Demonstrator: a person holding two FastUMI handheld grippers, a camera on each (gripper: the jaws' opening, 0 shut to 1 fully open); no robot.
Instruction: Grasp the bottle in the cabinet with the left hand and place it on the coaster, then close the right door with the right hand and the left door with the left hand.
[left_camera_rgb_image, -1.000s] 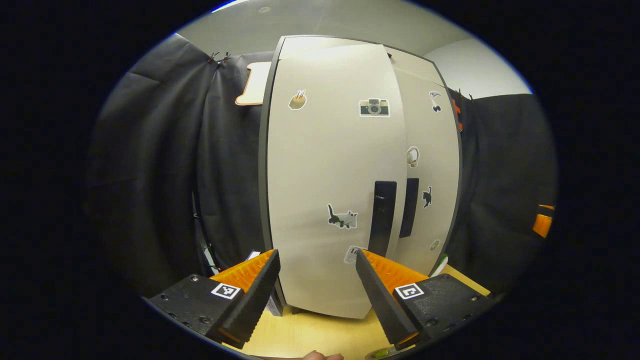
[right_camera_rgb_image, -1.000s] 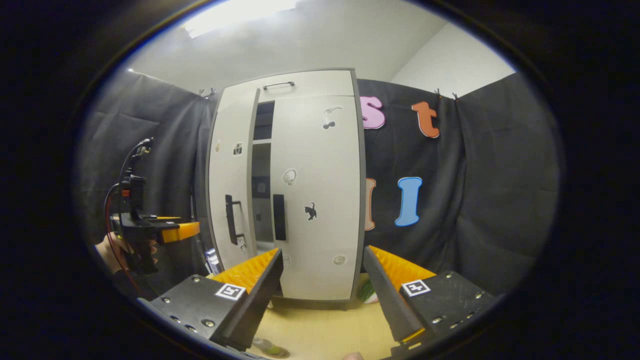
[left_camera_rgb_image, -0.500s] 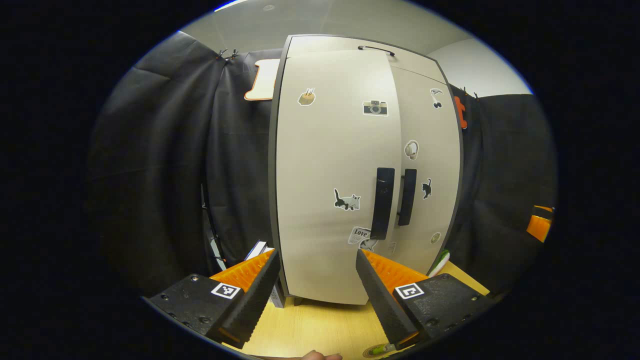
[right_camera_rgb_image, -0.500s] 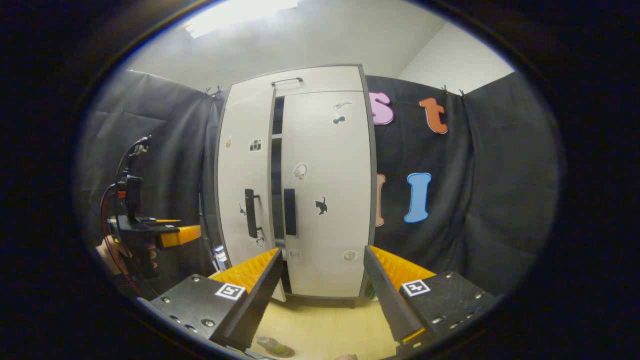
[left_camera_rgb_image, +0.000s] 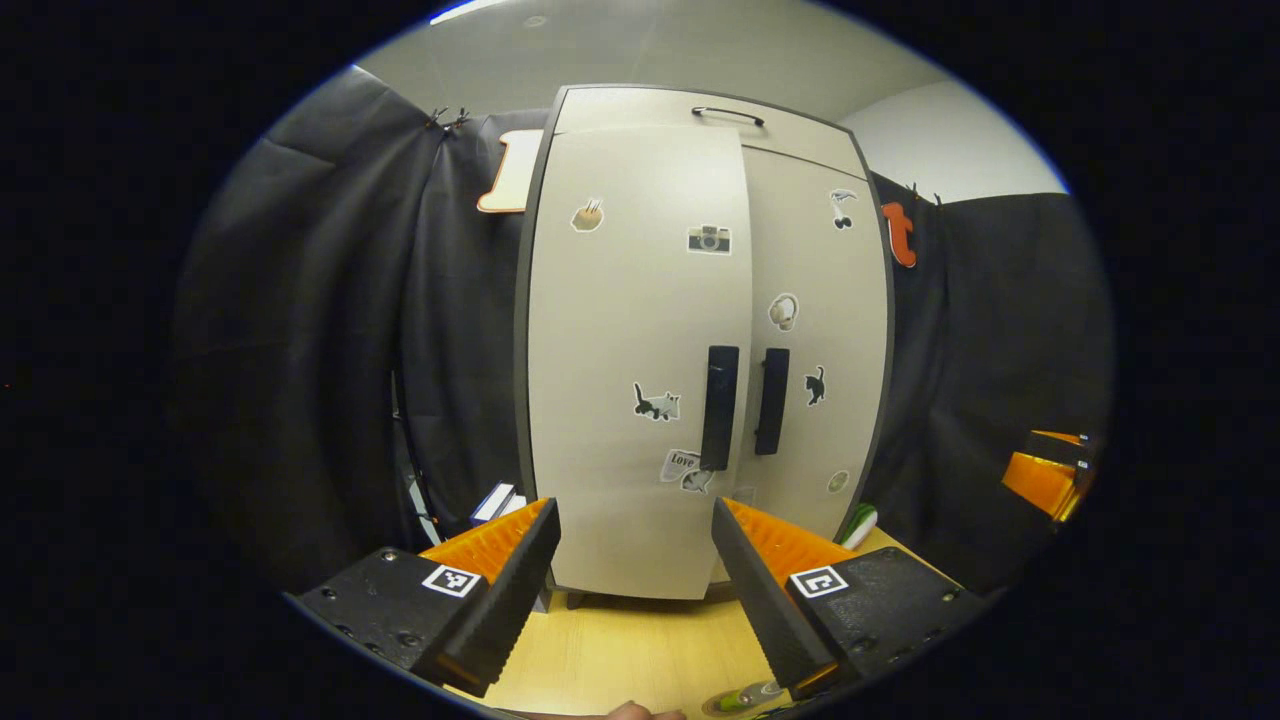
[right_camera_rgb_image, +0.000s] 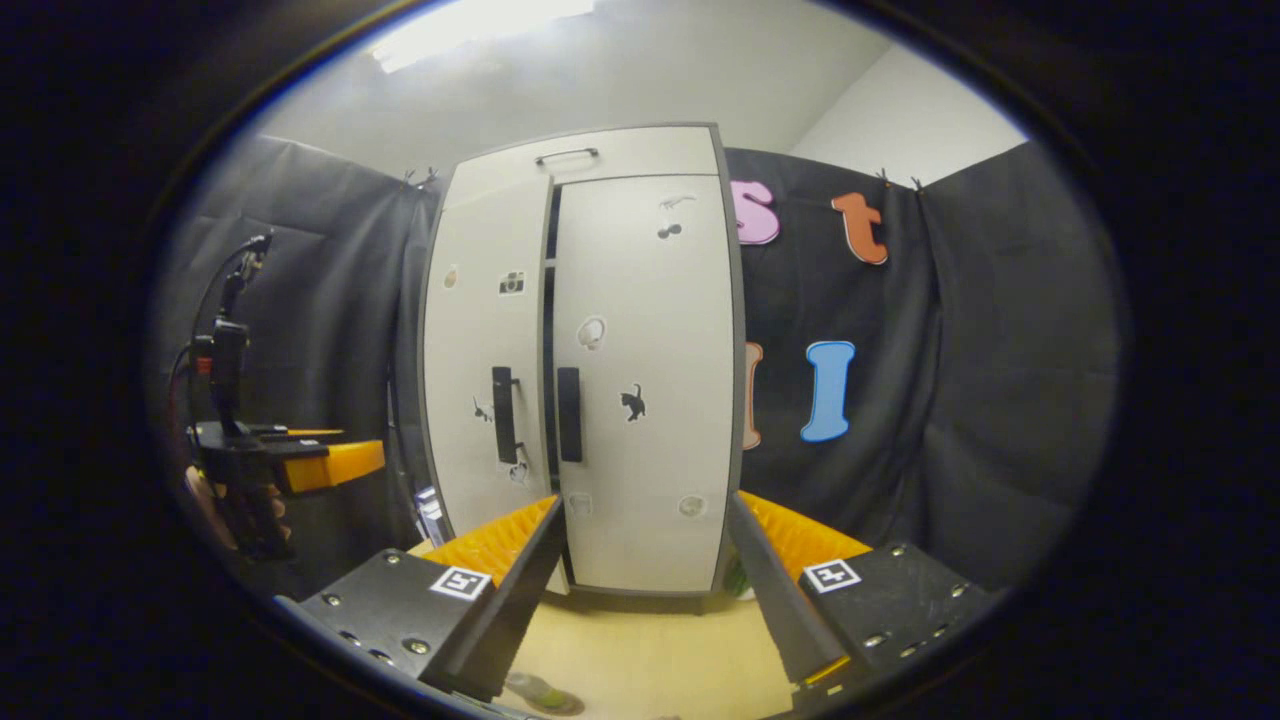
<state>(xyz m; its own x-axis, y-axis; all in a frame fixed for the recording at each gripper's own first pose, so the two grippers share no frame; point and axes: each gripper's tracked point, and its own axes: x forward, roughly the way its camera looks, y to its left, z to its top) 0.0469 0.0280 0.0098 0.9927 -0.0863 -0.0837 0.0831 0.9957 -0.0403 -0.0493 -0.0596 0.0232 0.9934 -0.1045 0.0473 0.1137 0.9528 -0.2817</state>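
Both claws are wide and holding nothing: the left claw and the right claw hang back in front of the cabinet. Over the last second the left door swung nearly flush; from the right gripper view a thin dark gap remains beside the right door, so it probably needs one more nudge. The bottle sits on the table, well in front of the cabinet; looks like it's on the coaster.
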